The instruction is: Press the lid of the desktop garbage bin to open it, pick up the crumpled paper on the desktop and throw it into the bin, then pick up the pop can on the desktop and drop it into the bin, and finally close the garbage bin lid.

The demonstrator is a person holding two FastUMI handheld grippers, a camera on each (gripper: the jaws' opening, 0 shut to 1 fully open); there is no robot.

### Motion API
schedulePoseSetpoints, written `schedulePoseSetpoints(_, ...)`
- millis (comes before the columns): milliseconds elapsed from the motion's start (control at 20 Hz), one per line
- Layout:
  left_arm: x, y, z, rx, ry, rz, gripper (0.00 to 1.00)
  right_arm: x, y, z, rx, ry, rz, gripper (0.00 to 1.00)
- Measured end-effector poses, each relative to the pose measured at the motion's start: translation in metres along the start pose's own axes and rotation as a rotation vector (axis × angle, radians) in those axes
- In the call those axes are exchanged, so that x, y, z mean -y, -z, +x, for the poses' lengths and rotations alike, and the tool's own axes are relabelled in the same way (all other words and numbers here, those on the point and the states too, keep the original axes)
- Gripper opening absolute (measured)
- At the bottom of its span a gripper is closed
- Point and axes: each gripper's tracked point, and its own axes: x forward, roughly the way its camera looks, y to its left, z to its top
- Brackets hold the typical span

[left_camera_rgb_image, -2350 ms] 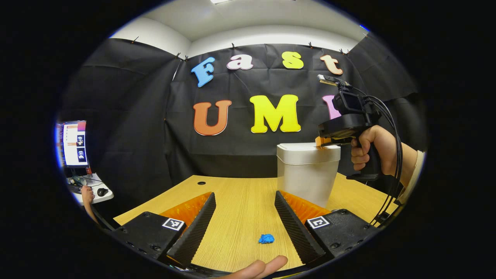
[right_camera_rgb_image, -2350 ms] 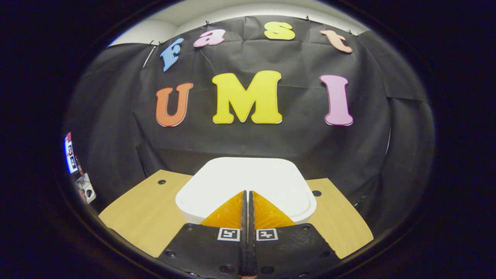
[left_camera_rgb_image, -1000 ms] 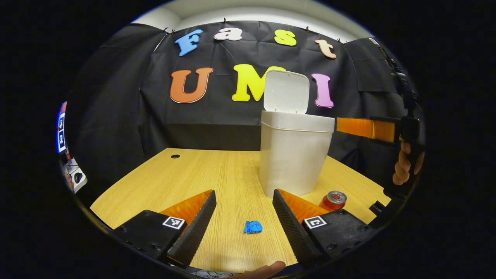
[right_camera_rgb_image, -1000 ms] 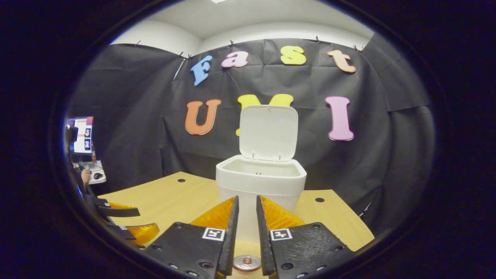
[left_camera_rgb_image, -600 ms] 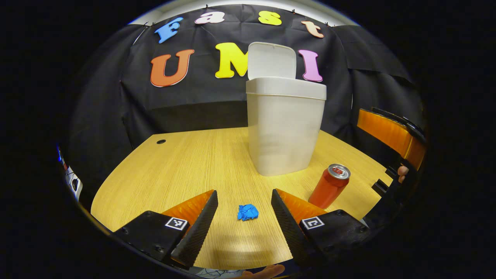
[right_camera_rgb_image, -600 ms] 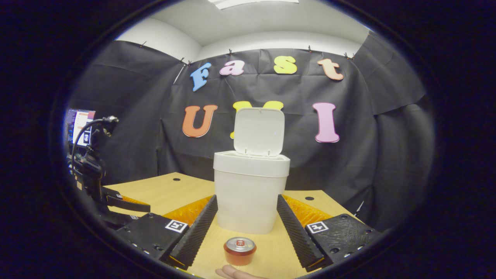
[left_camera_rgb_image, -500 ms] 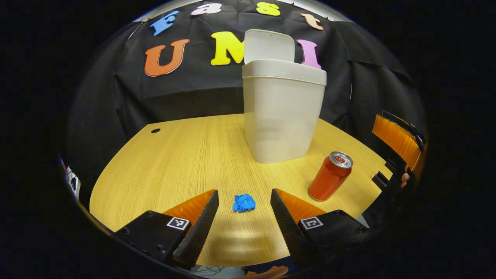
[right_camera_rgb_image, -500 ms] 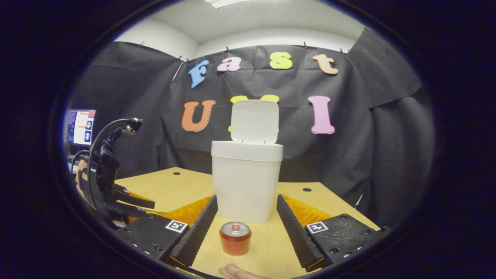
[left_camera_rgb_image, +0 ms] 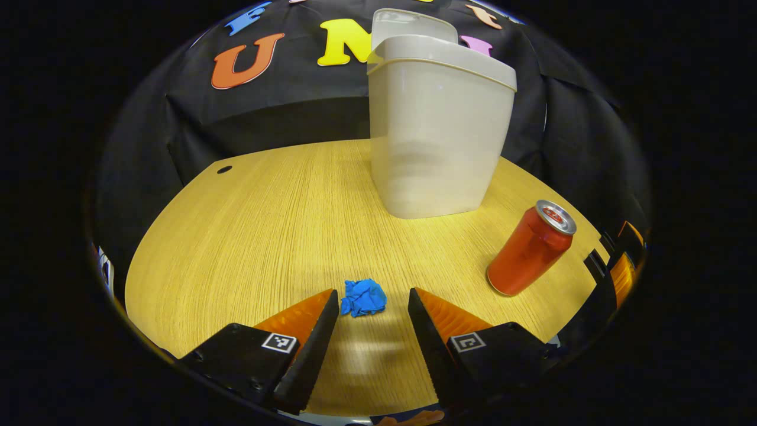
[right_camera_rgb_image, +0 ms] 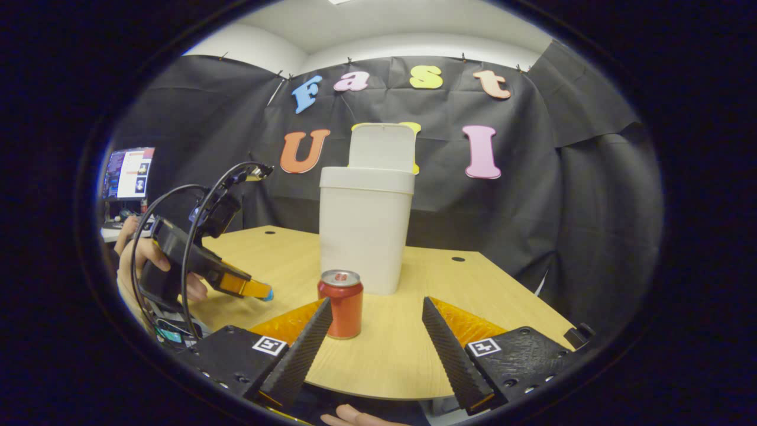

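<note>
**Blue paper sitting between spread left fingers, bin lid standing open**

Blue crumpled paper (left_camera_rgb_image: 363,297) is lying on the wooden desktop (left_camera_rgb_image: 254,225), just ahead of the left gripper (left_camera_rgb_image: 368,303), whose fingers are standing apart on either side without touching it. We are seeing the white bin (left_camera_rgb_image: 434,127) behind it, lid (right_camera_rgb_image: 381,147) tilted up; its inside is hidden from us. The red pop can (right_camera_rgb_image: 341,303) is standing upright near the bin, its printing too small to read. The right gripper (right_camera_rgb_image: 374,316) is hanging released, the can just ahead between its spread fingers.
</note>
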Motion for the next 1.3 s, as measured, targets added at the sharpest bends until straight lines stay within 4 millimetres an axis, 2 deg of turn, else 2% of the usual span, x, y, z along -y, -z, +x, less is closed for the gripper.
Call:
schedulePoseSetpoints(100, -0.002, 0.003, 0.009, -0.014, -0.009, -0.008, 0.8, -0.007, 0.016, 0.002, -0.027, -0.015, -0.014, 0.92)
schedulePoseSetpoints(150, -0.005, 0.001, 0.014, -0.013, -0.018, -0.005, 0.78, -0.009, 0.023, 0.003, -0.046, -0.016, -0.015, 0.95)
schedulePoseSetpoints(200, -0.006, 0.001, 0.019, -0.011, -0.018, -0.014, 0.72, -0.01, 0.034, 0.008, -0.083, -0.022, -0.001, 0.95)
schedulePoseSetpoints(300, -0.014, 0.003, 0.024, -0.011, -0.045, -0.038, 0.72, -0.011, 0.043, 0.011, -0.114, -0.02, 0.03, 0.95)
schedulePoseSetpoints(550, -0.019, 0.001, 0.03, 0.015, -0.077, -0.025, 0.47, -0.009, 0.051, 0.014, -0.137, -0.011, 0.031, 0.95)
schedulePoseSetpoints(750, -0.014, -0.008, 0.02, 0.05, -0.074, 0.008, 0.39, -0.012, 0.06, 0.018, -0.151, -0.017, 0.011, 0.99)
schedulePoseSetpoints(800, -0.01, -0.014, 0.015, 0.073, -0.066, 0.016, 0.37, -0.019, 0.06, 0.021, -0.162, -0.04, 0.039, 0.95)
schedulePoseSetpoints(850, -0.012, -0.016, 0.012, 0.085, -0.077, 0.022, 0.37, -0.025, 0.06, 0.026, -0.177, -0.057, 0.064, 0.99)
schedulePoseSetpoints(1050, -0.006, -0.026, 0.002, 0.126, -0.072, 0.036, 0.36, -0.045, 0.058, 0.044, -0.238, -0.099, 0.134, 0.95)
schedulePoseSetpoints(1300, 0.008, -0.035, -0.022, 0.146, -0.068, 0.065, 0.36, -0.054, 0.058, 0.076, -0.276, -0.076, 0.143, 0.97)
